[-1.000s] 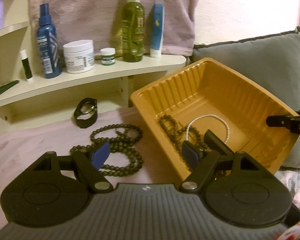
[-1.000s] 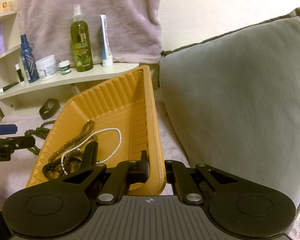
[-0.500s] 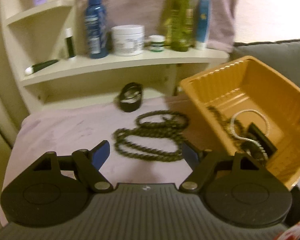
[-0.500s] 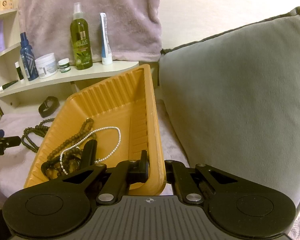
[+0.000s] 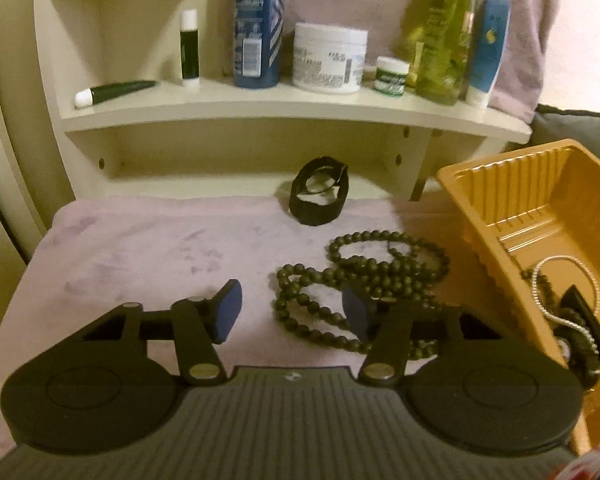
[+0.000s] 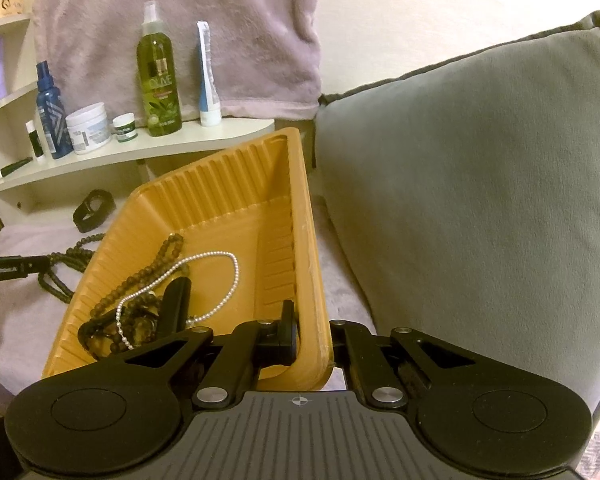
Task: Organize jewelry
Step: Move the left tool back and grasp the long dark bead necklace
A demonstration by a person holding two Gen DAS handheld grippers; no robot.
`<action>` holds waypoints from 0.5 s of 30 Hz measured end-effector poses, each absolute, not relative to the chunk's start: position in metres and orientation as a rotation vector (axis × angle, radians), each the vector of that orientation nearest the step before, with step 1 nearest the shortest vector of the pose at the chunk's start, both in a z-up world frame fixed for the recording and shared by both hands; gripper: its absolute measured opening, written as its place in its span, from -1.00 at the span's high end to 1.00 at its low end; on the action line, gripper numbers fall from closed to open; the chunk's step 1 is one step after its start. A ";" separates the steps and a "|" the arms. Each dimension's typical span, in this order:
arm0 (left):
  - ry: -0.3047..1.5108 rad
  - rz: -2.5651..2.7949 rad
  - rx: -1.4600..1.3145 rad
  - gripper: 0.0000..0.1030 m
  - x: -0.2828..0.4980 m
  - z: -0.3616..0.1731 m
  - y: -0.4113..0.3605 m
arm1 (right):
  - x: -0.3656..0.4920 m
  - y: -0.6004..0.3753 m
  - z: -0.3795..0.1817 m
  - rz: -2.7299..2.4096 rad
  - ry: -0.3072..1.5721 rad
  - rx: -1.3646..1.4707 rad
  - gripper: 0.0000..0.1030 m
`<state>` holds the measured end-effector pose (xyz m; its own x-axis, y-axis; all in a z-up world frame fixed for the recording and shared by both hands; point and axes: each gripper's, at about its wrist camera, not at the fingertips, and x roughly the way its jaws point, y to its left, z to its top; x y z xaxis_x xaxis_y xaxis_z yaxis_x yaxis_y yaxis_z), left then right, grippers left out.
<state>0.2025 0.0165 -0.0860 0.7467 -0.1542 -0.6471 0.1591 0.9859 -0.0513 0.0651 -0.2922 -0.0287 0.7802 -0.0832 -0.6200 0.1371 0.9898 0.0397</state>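
Orange ribbed tray point(image 6: 204, 216), tilted, its near wall clamped between the closed fingers of the right gripper point(image 6: 314, 344); inside it, a white pearl strand point(image 6: 220, 276) draped over brown beads and a black item. Dark green bead necklace point(image 5: 364, 276), looped in several coils on the lilac cloth point(image 5: 148, 252) just left of the tray. Left gripper point(image 5: 292, 312), fingers half apart and closing, the coils' left edge between the blue pads point(image 5: 228, 312), the right-hand pad lying over the beads, no grip yet.
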 end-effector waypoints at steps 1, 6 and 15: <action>0.710 -0.169 0.006 0.09 0.204 -0.088 0.017 | 0.066 -0.292 -0.029 -0.120 0.667 0.083 0.91; 0.728 -0.165 -0.001 0.26 0.213 -0.098 0.016 | 0.067 -0.293 -0.030 -0.124 0.673 0.081 0.91; 0.737 -0.178 0.051 0.82 0.220 -0.100 0.015 | 0.069 -0.295 -0.032 -0.130 0.682 0.082 0.91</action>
